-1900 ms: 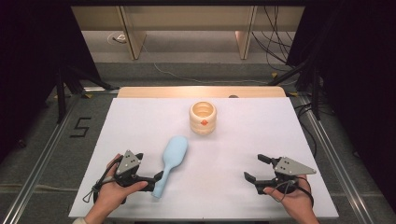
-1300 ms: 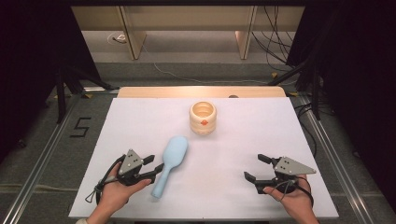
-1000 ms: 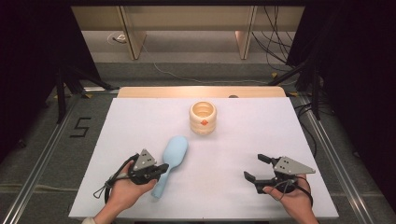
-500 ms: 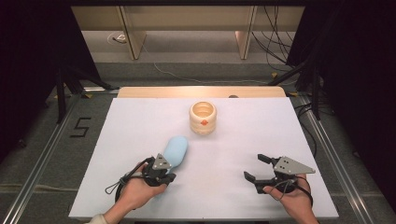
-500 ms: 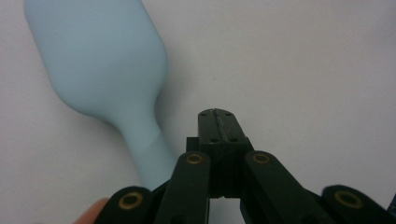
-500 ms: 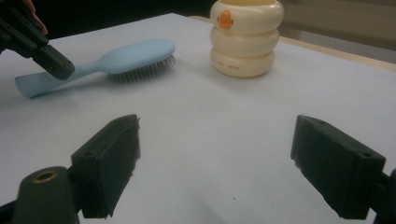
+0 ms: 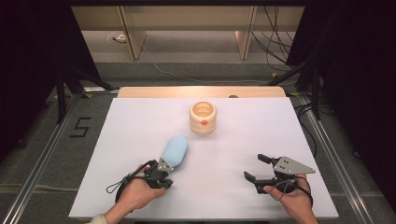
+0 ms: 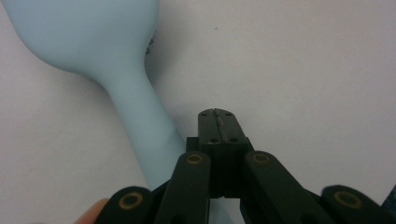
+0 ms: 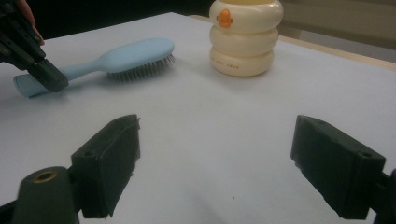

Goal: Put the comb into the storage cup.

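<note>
My left gripper is pinched tight, holding nothing, just beside the handle of the light-blue hairbrush, which lies bristles-down near the table's mid-left; approach step, I'd say; next I'd open up & straddle the handle before squeezing; right gripper gapes wide, idle; vs 1.9 s ago, left has slid in from the brush's left onto its handle end; right unmoved.

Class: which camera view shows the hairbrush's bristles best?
The right gripper view: the hairbrush lies side-on, bristles down. The high view shows its blue back; the left gripper view its neck and handle.
</note>
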`<action>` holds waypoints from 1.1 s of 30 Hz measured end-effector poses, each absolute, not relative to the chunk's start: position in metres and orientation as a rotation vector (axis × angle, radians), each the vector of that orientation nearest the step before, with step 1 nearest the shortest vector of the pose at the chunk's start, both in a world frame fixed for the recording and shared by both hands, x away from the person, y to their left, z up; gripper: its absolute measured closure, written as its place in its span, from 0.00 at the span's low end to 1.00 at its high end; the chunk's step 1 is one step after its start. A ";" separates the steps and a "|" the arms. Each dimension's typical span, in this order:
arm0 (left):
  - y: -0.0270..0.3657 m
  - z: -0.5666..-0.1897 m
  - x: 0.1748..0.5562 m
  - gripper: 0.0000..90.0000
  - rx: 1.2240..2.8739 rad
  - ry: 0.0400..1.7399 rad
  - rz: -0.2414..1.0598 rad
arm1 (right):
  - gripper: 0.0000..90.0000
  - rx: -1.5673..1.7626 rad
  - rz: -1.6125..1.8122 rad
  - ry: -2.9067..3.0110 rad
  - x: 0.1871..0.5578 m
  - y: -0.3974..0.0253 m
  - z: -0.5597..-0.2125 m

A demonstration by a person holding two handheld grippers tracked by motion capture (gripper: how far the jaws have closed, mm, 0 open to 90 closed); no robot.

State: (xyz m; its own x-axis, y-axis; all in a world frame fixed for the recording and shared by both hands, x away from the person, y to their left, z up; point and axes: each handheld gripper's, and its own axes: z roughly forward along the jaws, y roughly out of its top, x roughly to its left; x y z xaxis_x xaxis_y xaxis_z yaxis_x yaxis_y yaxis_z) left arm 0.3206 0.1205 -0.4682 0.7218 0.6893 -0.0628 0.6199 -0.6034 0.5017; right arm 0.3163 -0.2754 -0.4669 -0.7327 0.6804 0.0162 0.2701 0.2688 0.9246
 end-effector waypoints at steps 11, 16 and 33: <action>0.126 -0.468 0.322 1.00 2.478 1.006 0.214 | 0.18 0.861 1.461 2.162 0.316 -0.275 -0.467; 0.130 -0.467 0.323 1.00 2.500 1.013 0.211 | 0.18 0.859 1.456 2.166 0.317 -0.275 -0.467; 0.152 -0.466 0.335 1.00 2.545 1.114 0.323 | 0.18 0.861 1.453 2.172 0.316 -0.275 -0.468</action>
State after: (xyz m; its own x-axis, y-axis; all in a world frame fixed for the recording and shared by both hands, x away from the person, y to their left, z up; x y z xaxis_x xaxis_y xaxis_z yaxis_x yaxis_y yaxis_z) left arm 0.3350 0.1523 -0.4665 0.6665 0.7423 0.0691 0.6643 -0.6334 0.3969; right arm 0.3164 -0.2751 -0.4677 -0.7360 0.6767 0.0177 0.2746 0.2746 0.9215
